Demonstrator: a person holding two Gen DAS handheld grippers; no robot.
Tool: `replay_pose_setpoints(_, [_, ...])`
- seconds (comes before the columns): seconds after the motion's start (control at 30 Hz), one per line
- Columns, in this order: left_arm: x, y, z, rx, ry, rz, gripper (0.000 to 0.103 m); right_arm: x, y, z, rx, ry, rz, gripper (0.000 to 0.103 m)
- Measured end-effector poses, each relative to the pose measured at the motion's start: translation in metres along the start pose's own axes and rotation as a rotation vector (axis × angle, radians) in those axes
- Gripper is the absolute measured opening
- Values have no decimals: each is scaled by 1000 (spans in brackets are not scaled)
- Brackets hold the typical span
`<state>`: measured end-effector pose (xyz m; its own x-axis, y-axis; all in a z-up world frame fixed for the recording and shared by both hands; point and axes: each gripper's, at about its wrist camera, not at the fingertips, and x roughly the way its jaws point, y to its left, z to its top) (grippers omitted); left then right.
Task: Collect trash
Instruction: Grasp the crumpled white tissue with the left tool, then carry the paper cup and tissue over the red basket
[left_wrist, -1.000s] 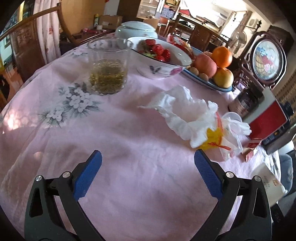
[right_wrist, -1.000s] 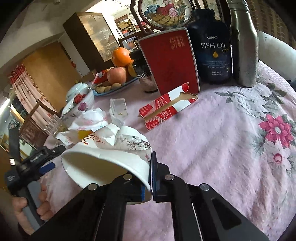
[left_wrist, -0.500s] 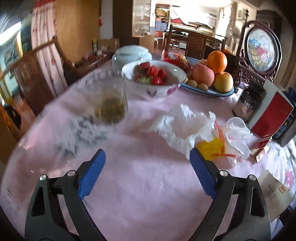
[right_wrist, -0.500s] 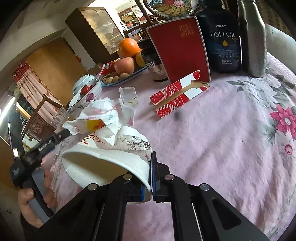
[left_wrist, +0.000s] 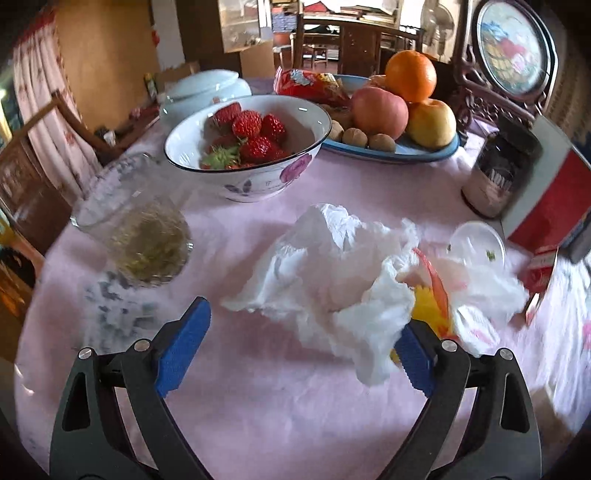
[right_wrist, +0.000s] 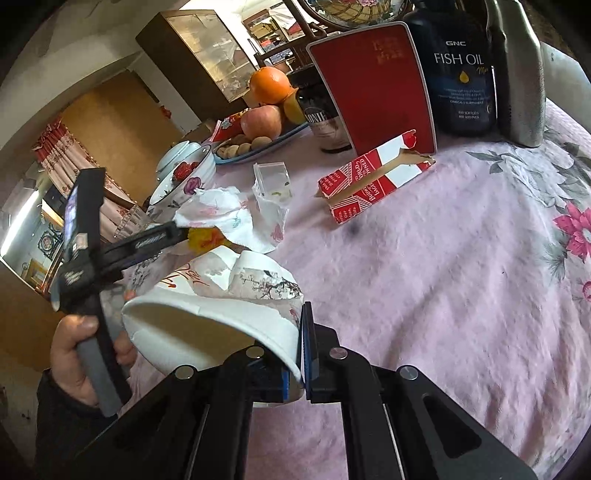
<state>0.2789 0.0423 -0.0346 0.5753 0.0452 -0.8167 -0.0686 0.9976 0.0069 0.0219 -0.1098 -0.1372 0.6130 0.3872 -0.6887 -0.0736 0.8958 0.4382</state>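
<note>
Left claw (left_wrist: 299, 345) gapes wide around crumpled tissue (left_wrist: 332, 266); right claw (right_wrist: 301, 354) pinches a crushed paper cup (right_wrist: 214, 314).

Left gripper (left_wrist: 297, 343): fingers (left_wrist: 183, 347) spread wide, blue pads facing each other, held low and angled forward over the counter. Left hand (right_wrist: 86, 360) wrapped round its handle, thumb up front. Right gripper (right_wrist: 300, 354): fingers pinched together, clamping a thin white rim, pointing forward and level.
</note>
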Motion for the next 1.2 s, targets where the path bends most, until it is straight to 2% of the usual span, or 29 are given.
replay_pose_setpoints(0.07, [7,-2,1,-13,19,-16,83,1,1,-1,-1,8,9,7])
replay_pose_setpoints(0.1, [12,-4,1,-10,41,-27,67,2,2,-1,-1,12,14,7])
replay_pose_setpoints(0.13, [15,-5,0,-8,61,-37,41,2,2,-2,0,17,20,7])
replay_pose_setpoints(0.2, [18,-7,-3,-15,96,-65,12,2,2,-2,3,19,26,7])
replay_pose_setpoints(0.4, [-20,-9,-15,8,23,-83,11,-1,1,0,6,5,22,7])
replay_pose_setpoints(0.63, [-99,15,-39,3,-89,-139,11,-3,0,-2,0,1,11,7])
replay_pose_setpoints(0.8, [-144,29,-79,31,-136,-110,11,-8,7,-5,-31,-16,6,7])
replay_pose_setpoints(0.9, [-154,40,-102,27,-136,-92,11,-11,12,-7,-49,-22,12,7])
replay_pose_setpoints(1.03, [-169,55,-140,12,-122,-50,11,-12,22,-11,-87,-21,19,6])
replay_pose_setpoints(1.2, [-191,84,-179,-45,-138,-33,11,-12,42,-23,-127,5,38,6])
